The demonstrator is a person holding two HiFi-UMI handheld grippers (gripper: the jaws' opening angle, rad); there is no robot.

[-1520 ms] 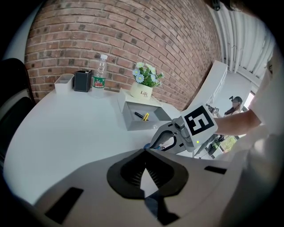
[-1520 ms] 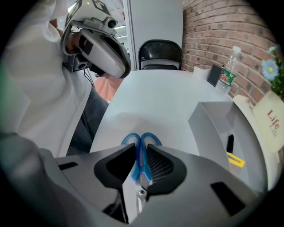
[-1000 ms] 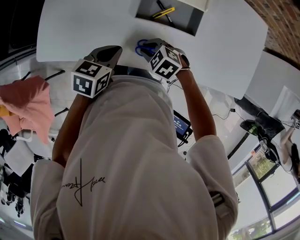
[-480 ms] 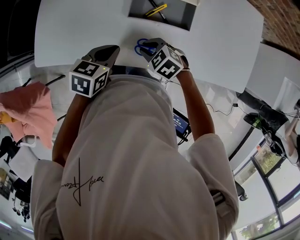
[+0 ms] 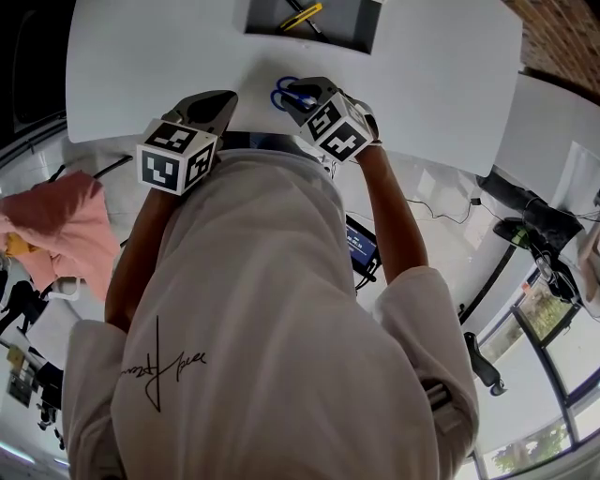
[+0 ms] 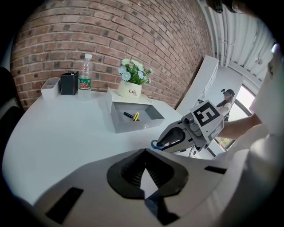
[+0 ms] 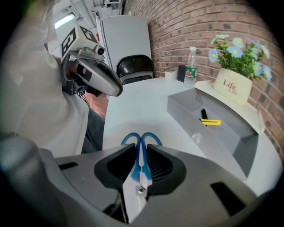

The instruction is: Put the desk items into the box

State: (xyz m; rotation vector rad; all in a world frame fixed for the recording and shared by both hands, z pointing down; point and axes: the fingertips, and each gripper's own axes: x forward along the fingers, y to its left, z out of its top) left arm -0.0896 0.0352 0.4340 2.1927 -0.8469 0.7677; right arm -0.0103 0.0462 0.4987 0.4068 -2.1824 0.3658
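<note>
Blue-handled scissors (image 7: 140, 144) sit between the pads of my right gripper (image 7: 141, 154), which is shut on them; the handle loops stick out ahead of the jaws and the blades run back toward the camera. In the head view this right gripper (image 5: 298, 94) hovers over the near edge of the white table (image 5: 150, 56), short of the grey box (image 5: 352, 19). The box (image 7: 186, 108) holds a yellow utility knife (image 7: 212, 122) and a black pen (image 7: 203, 114). My left gripper (image 6: 144, 155) is shut with nothing in it, low at the table's near edge (image 5: 217, 103).
Behind the box (image 6: 116, 119) stands a white flower pot (image 6: 130, 91). A water bottle (image 6: 84, 80), a black holder (image 6: 69, 83) and a white tray (image 6: 49, 87) stand along the brick wall. A dark chair (image 7: 135, 68) is at the table's far side.
My right gripper has rolled a little and risen slightly with the scissors still in it. The left gripper has stayed put.
</note>
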